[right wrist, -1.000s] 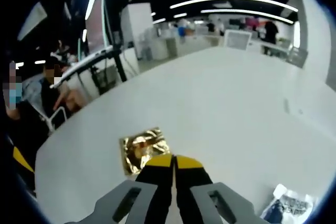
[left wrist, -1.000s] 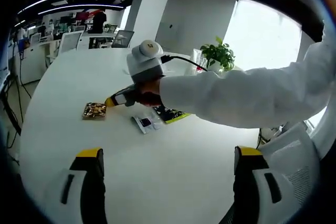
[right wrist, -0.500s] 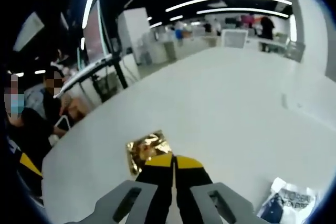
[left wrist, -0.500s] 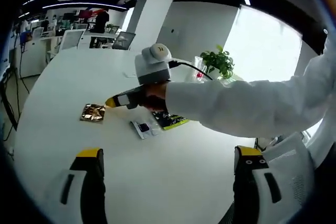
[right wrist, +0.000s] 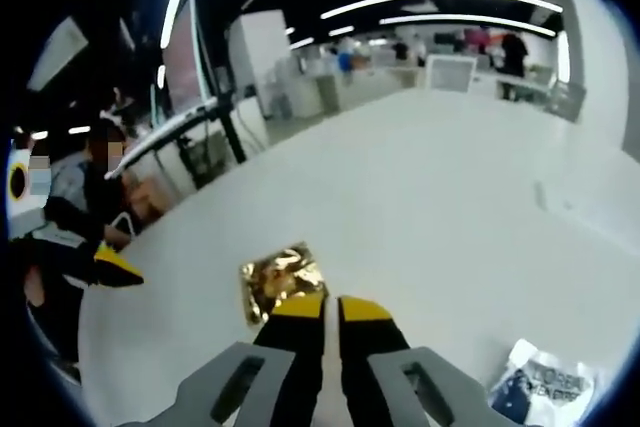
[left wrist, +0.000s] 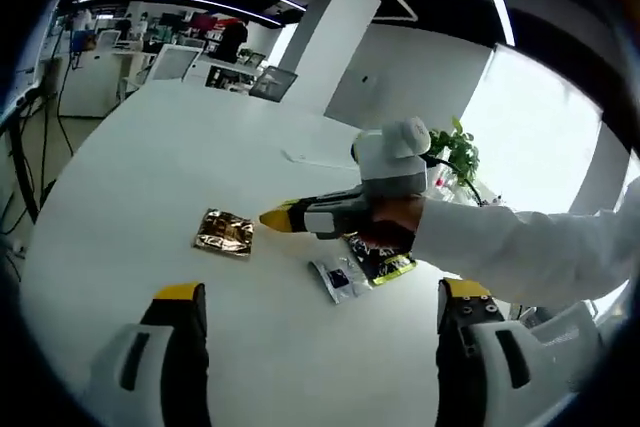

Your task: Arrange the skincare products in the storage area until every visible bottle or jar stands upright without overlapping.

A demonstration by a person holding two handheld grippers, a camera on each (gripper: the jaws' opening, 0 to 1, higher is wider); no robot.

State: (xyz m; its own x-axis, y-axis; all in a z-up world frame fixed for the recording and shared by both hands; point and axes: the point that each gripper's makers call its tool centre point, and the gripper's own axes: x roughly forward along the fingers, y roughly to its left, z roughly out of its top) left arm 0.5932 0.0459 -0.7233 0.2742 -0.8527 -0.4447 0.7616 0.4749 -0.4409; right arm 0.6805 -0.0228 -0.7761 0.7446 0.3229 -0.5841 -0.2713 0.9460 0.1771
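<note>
right tongs (right wrist: 322, 304) closed over gold sachet (right wrist: 280, 277); perhaps touching

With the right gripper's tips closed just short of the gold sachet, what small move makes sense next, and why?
Probably open the jaws. In the right gripper view the right gripper has its yellow tips pressed together with nothing between them, right at the near edge of the gold foil sachet, which lies flat on the white table. Closed tips cannot take hold of it.
</note>
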